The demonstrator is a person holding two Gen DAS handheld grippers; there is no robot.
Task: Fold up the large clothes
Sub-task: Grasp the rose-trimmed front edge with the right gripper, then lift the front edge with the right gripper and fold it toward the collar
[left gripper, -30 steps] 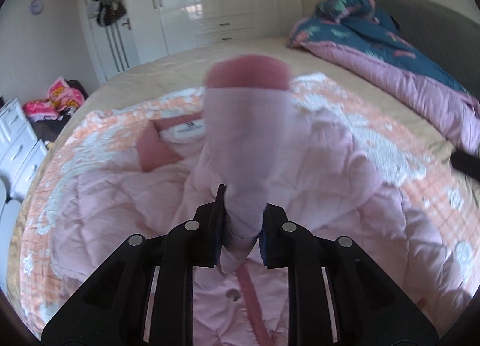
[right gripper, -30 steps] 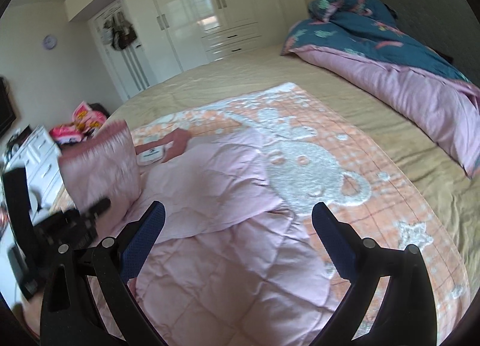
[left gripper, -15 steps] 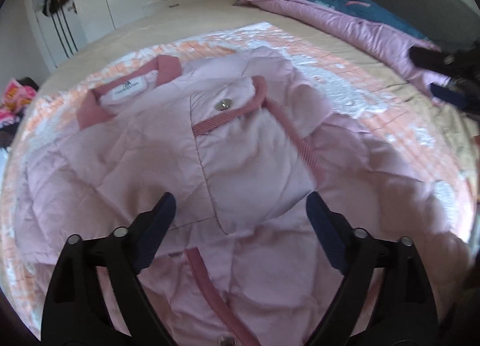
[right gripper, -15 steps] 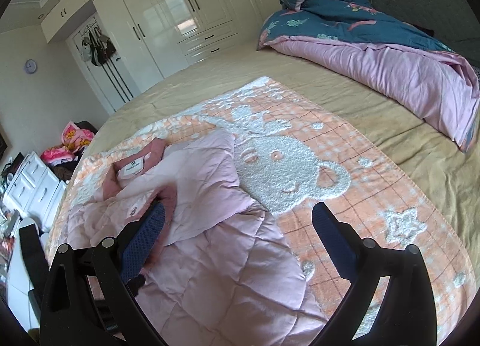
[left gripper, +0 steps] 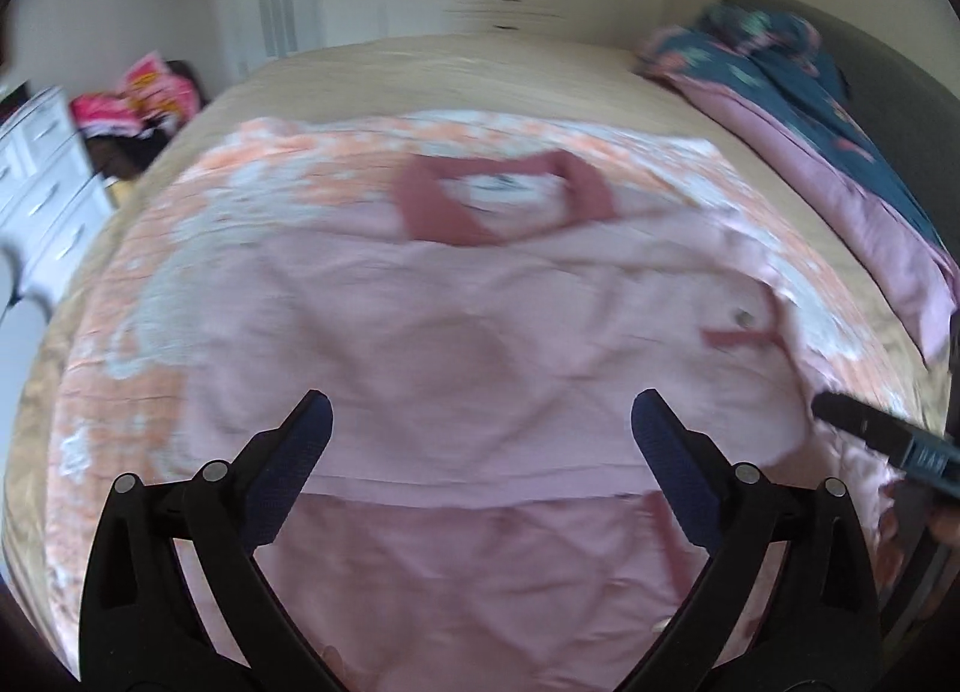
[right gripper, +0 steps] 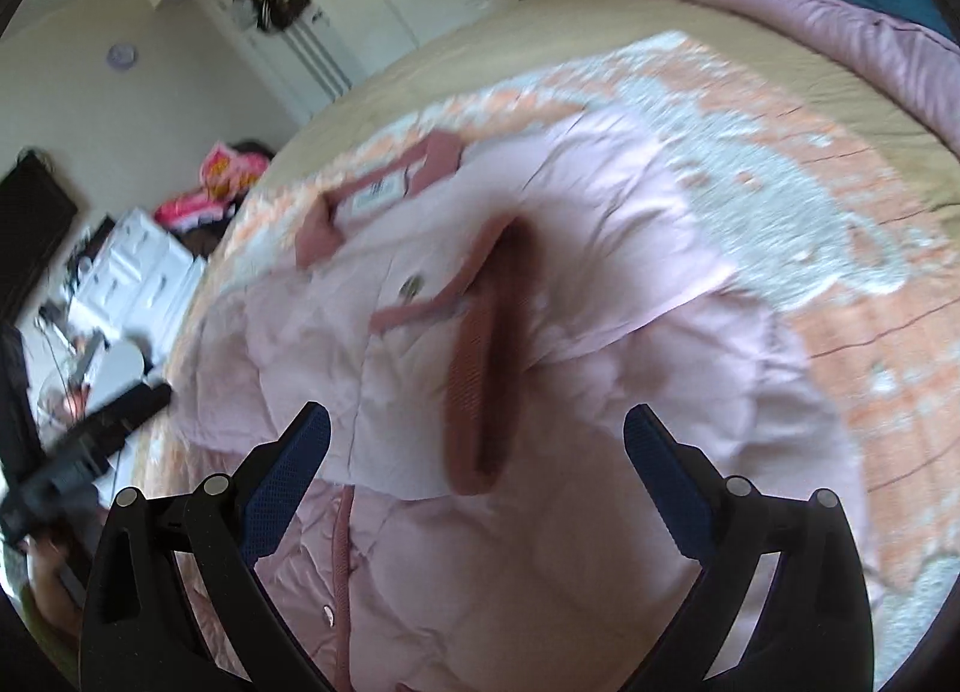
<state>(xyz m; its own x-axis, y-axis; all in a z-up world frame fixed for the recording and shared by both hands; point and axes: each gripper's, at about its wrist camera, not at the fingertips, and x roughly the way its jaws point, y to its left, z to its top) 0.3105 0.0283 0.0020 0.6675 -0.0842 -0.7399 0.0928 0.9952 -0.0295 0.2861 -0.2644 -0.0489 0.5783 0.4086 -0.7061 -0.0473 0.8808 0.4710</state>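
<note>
Pale pink quilted jacket (left gripper: 480, 344) with dusty-rose collar lies spread on an orange-and-white patterned blanket (left gripper: 198, 224) on the bed. Left gripper (left gripper: 480, 428), jaws just opened wide, empty above it; right gripper (right gripper: 477, 440) likewise spread, empty.

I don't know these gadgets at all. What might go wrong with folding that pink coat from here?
The folded-over sleeve with the dark-pink ribbed cuff lies loose on the pale-pink quilted jacket; neither the left gripper nor the right gripper holds it, so it may slide back. The soft orange-and-white blanket underneath could bunch when the jacket is pulled.
</note>
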